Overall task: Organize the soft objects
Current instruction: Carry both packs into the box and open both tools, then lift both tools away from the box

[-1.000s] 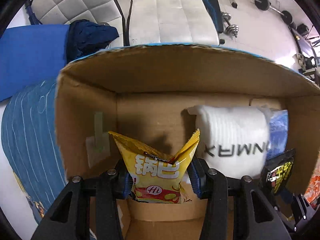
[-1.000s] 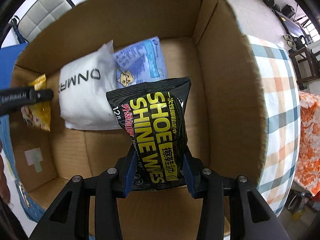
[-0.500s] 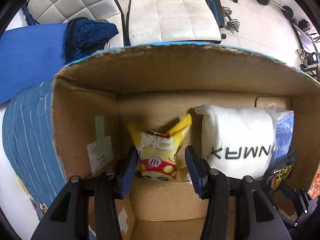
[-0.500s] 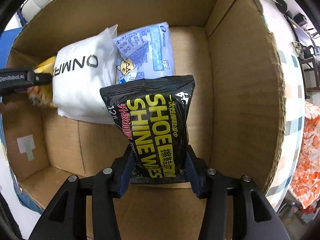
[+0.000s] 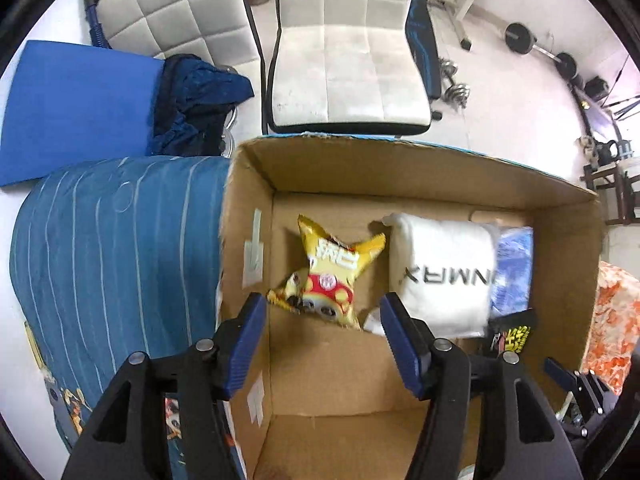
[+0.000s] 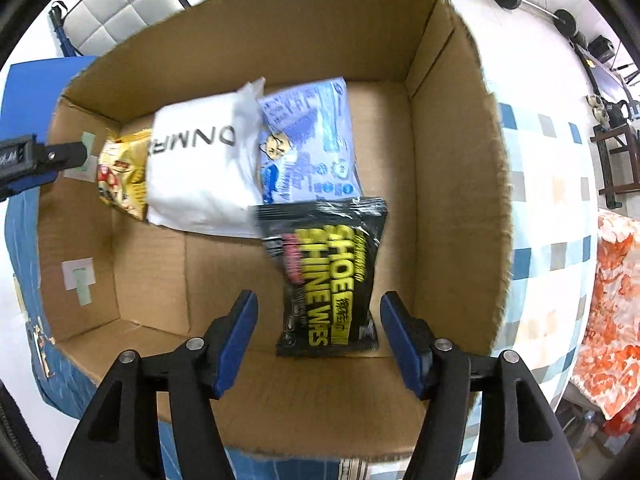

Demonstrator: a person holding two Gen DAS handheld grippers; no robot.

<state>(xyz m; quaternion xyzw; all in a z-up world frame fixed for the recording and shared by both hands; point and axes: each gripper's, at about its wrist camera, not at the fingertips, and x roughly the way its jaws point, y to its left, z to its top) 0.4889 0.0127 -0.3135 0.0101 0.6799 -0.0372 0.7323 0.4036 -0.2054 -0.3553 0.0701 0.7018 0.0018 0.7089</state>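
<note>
An open cardboard box (image 5: 440,168) (image 6: 452,168) holds four soft packs. A yellow snack bag (image 5: 332,276) (image 6: 120,176) lies at the box's left end. Beside it lie a white pack lettered in black (image 5: 440,276) (image 6: 200,168) and a blue wipes pack (image 5: 514,268) (image 6: 308,140). A black "SHOE SHINE WIPES" pack (image 6: 328,280) (image 5: 514,336) lies on the box floor. My left gripper (image 5: 324,332) is open above the snack bag, touching nothing. My right gripper (image 6: 316,332) is open with the black pack lying loose between its fingers.
The box sits on a blue striped cloth (image 5: 112,248). A checked cloth (image 6: 552,240) and an orange patterned cloth (image 6: 612,304) lie to the right. Two white padded chairs (image 5: 348,52) and dumbbells (image 5: 536,40) stand beyond the box.
Both grippers have opened and drawn back upward. The yellow snack bag and the black wipes pack were let go and now lie in the box.
</note>
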